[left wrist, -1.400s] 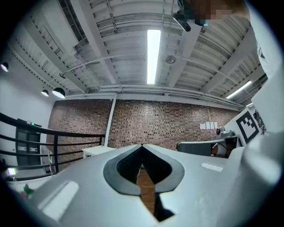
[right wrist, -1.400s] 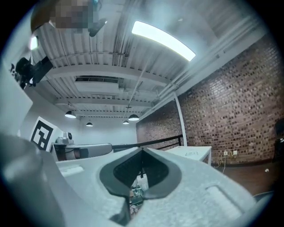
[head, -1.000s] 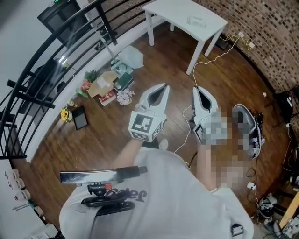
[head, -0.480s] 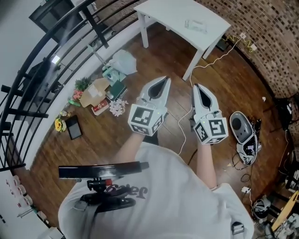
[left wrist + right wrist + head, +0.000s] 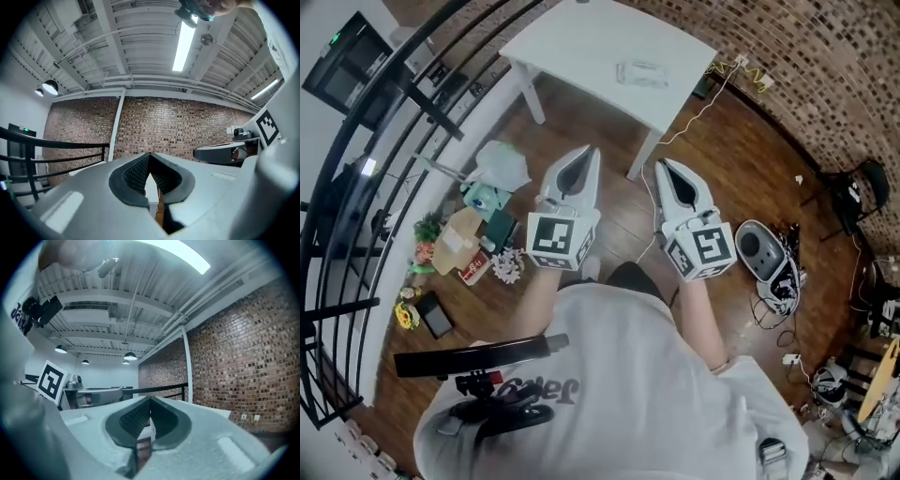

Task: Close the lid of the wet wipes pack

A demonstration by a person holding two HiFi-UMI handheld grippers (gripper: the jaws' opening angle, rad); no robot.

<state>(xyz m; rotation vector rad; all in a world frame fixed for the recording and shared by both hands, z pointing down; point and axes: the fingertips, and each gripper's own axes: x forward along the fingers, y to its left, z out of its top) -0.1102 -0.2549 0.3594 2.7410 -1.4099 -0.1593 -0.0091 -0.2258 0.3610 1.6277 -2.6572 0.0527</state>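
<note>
The wet wipes pack (image 5: 642, 73) lies flat on a white table (image 5: 572, 47) at the top of the head view; whether its lid is up is too small to tell. My left gripper (image 5: 588, 152) and right gripper (image 5: 662, 166) are held side by side over the wooden floor, short of the table's near edge, both pointing at it. Each is shut with nothing between the jaws. In the left gripper view the left gripper (image 5: 150, 155) points at a brick wall, its ribbed pads meeting at the tips. The right gripper (image 5: 150, 400) looks the same in its own view.
Floor clutter sits left of the grippers: a plastic bag (image 5: 502, 165), a cardboard box (image 5: 454, 240), books and flowers. A black railing (image 5: 356, 178) runs along the left. A white cable (image 5: 689, 117) trails from the wall, and a grey shoe (image 5: 757, 247) with tangled cords lies right.
The person has stepped towards the table, which now sits nearer and more central. Both grippers stay shut and side by side, now close to the table's front edge.
</note>
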